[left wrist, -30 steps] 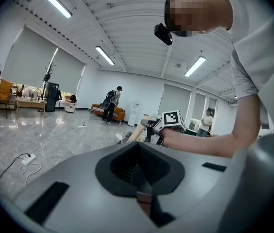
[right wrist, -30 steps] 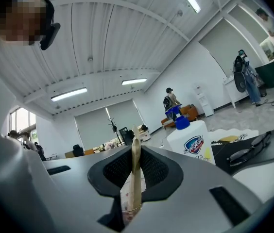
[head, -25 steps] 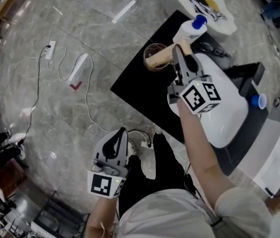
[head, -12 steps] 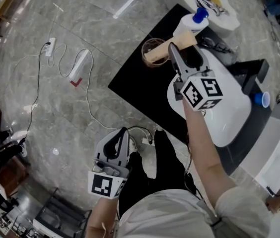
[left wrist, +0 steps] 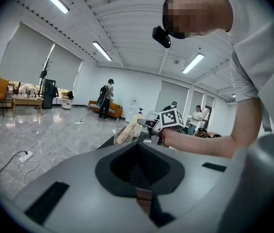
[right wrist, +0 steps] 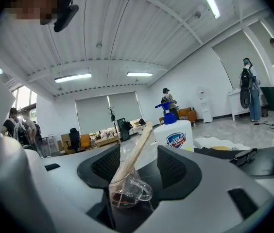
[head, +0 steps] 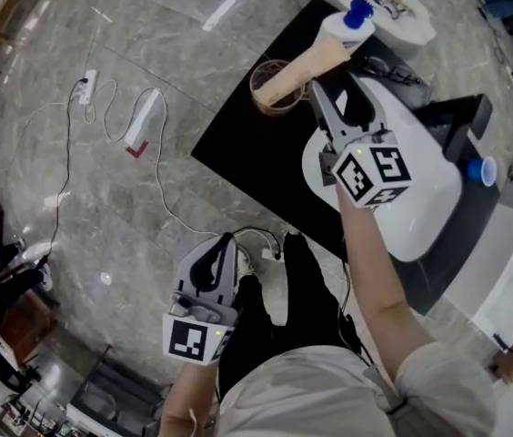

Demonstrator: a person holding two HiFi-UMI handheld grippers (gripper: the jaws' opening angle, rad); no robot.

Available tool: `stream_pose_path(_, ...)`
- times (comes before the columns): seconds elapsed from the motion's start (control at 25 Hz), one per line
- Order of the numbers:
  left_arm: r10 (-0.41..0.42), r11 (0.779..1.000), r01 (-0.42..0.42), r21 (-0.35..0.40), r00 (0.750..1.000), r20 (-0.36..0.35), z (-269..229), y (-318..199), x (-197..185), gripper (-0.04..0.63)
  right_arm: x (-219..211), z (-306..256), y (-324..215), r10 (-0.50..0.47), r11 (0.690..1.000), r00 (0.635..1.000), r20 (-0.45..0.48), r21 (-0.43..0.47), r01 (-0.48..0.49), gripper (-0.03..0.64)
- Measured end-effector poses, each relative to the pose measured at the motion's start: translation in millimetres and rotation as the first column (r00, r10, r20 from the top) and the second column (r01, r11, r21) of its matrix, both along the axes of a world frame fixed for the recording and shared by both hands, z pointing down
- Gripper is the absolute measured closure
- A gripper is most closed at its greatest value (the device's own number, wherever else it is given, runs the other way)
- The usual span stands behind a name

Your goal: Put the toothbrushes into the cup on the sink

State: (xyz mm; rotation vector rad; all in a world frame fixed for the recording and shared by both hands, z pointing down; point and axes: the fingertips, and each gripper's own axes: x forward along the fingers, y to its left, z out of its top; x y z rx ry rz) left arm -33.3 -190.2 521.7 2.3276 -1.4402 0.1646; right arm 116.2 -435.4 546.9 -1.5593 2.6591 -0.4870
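A clear cup (head: 271, 87) stands on the black countertop (head: 247, 157) left of the white sink (head: 416, 203). A pale beige toothbrush (head: 306, 65) leans out of it toward the soap bottle. My right gripper (head: 334, 100) hovers just behind the cup; its jaws are opening and touch nothing. In the right gripper view the cup (right wrist: 127, 194) and toothbrush (right wrist: 136, 152) show low between the parted fingers of my right gripper (right wrist: 138, 168), apart from them. My left gripper (head: 209, 267) hangs low by my legs, shut and empty; the left gripper view shows its jaws (left wrist: 139, 166) closed.
A white soap bottle (head: 346, 27) with a blue pump stands behind the cup. A small blue cup (head: 481, 171) sits at the sink's right. A white power strip and cable (head: 143, 126) lie on the marble floor. Several people stand far off.
The right jaws have spread and let go of the toothbrush, which now leans in the cup. The right gripper has pulled back a little. The left gripper has not moved.
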Motion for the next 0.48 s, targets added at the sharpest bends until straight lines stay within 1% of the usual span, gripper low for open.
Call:
stream_pose_path(0.28,0.003,0.999,-0.003,0.046,1.0,0.003,-16,3,-4,0.594,3,-20,29,-0.001,1.0,1.0,0.024,0.011,0.001,0.38)
stream_pose_path(0.36,0.008,0.998,-0.008,0.067,1.0,-0.001,-26,5,-5,0.594,7,-31,42,0.004,1.0,1.0,0.031,0.014,-0.005,0.431)
stream_pose_path(0.48,0.016,0.995,-0.015,0.098,1.0,-0.006,-42,11,-6,0.594,15,-43,64,0.016,1.0,1.0,0.026,0.013,-0.017,0.471)
